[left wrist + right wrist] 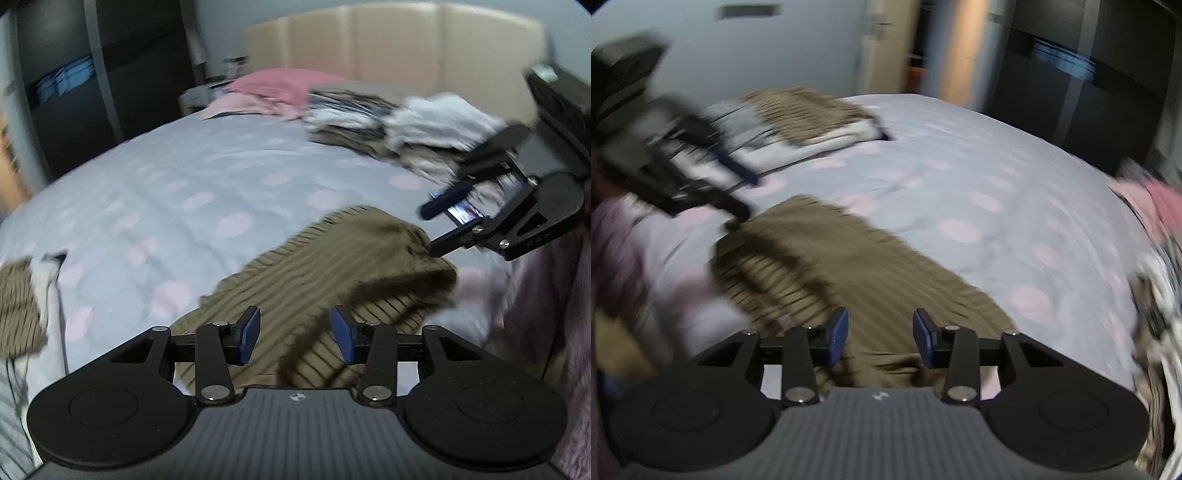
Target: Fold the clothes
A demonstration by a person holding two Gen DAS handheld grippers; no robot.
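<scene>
A brown garment with thin dark stripes (332,258) lies crumpled on the lilac bed sheet (184,184). My left gripper (295,338) hovers over its near end, open, with cloth below the blue pads and nothing pinched between them. My right gripper (430,232) comes in from the right, open, its lower finger touching the garment's bunched far corner. In the right wrist view the same garment (831,258) spreads under my open right gripper (881,338). There the left gripper (748,197) sits blurred at the garment's upper left edge, jaws apart.
Several loose clothes (388,122) are heaped near the beige headboard (406,44), beside a pink pillow (280,85). A folded stack topped by brown striped cloth (798,114) lies on the bed's other end. A fuzzy lilac sleeve (546,314) is near. Dark wardrobe (74,74) behind.
</scene>
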